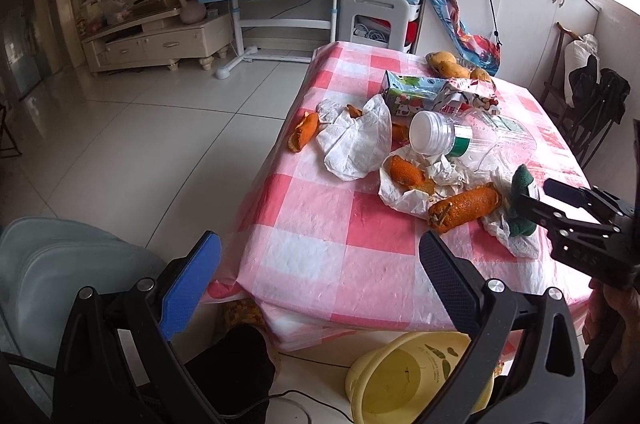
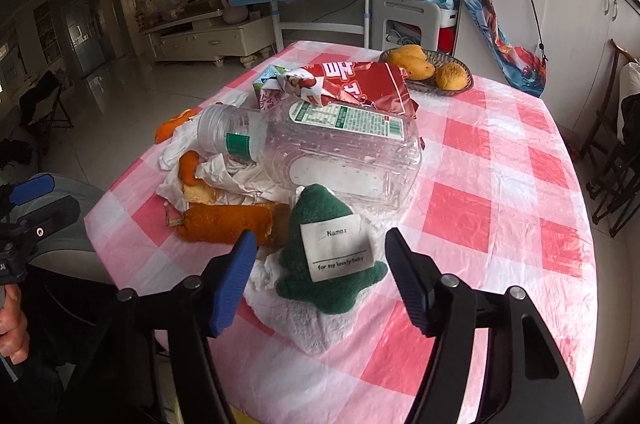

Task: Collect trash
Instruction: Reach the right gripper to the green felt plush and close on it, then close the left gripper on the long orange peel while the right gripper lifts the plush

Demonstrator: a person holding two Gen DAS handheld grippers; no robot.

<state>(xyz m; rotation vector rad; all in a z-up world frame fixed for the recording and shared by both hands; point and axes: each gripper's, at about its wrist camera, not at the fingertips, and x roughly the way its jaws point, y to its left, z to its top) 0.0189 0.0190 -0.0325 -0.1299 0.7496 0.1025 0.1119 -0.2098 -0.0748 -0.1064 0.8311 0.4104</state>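
Note:
A green felt tree (image 2: 332, 288) with a white name label lies on a white tissue (image 2: 304, 324) near the table's front edge. My right gripper (image 2: 320, 236) is open around it, with a gap showing at the blue left pad (image 2: 236, 272). Just behind lie a long orange peel (image 2: 228, 224), a clear plastic bottle (image 2: 340, 160) on its side, crumpled tissues (image 1: 356, 140), a red snack wrapper (image 2: 360, 84) and a juice carton (image 1: 408, 90). My left gripper (image 1: 320, 238) hangs open over the table's near corner with nothing between its fingers.
A yellow basin (image 1: 404, 376) stands on the floor under the table's front edge. A basket of mangoes (image 2: 428, 68) sits at the far side of the pink checked tablecloth (image 2: 500, 184). Chairs stand to the right, a grey seat (image 1: 60, 264) to the left.

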